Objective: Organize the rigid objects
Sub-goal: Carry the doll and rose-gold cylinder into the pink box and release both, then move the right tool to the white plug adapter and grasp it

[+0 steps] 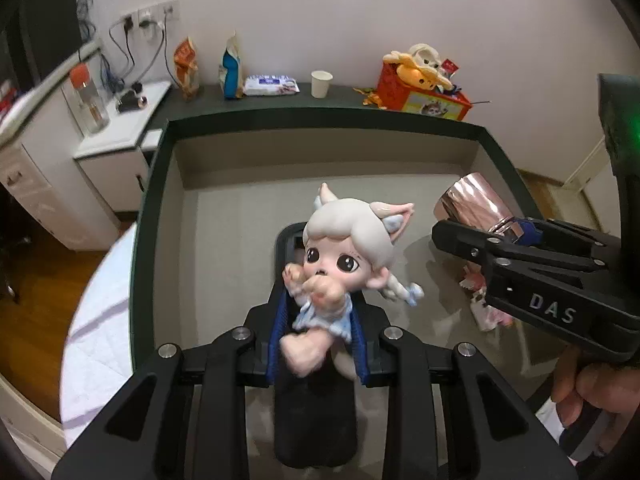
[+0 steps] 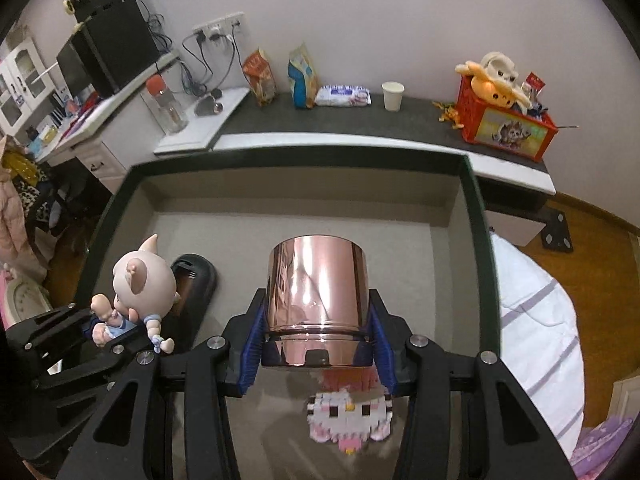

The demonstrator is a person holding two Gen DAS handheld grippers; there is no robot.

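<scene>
Two grippers over a dark-rimmed grey tray [image 1: 152, 208]: left gripper [image 1: 318, 340] clamps a white-haired doll figurine [image 1: 344, 248]; right gripper [image 2: 318, 354] clamps a shiny rose-gold cylindrical cup [image 2: 318, 284], partly hiding a blurred pink-and-white block figure [image 2: 348, 412].

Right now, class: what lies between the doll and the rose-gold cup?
Only bare tray floor; the doll and cup are apart, seen in the right wrist view.
</scene>
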